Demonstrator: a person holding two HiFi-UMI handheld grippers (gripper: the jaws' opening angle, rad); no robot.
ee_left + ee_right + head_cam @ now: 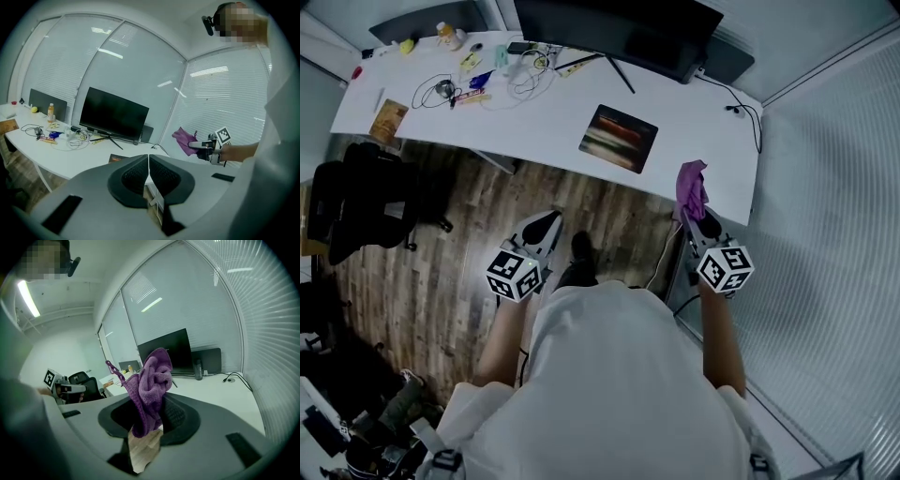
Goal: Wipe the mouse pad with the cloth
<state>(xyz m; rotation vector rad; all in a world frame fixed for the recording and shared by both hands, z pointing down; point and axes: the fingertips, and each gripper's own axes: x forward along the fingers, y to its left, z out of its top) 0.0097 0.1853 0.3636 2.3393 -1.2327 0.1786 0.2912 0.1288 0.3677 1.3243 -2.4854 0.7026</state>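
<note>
A dark mouse pad (pixel 619 138) with a streaked picture lies on the white desk (pixel 534 112), in front of the monitor. My right gripper (pixel 697 216) is shut on a purple cloth (pixel 691 188), which bunches up above its jaws (pixel 151 380). It hovers at the desk's near right edge, to the right of the pad. My left gripper (pixel 546 225) is shut with nothing in it, held over the wooden floor short of the desk. In the left gripper view the pad (pixel 118 158) shows just past the shut jaws, and the cloth (pixel 185 139) hangs at the right.
A black monitor (pixel 619 33) stands at the desk's back edge. Cables, a bottle and small items (pixel 478 75) clutter the desk's left part. A black office chair (pixel 370 202) stands on the floor at the left. A blind-covered glass wall (pixel 834 197) runs along the right.
</note>
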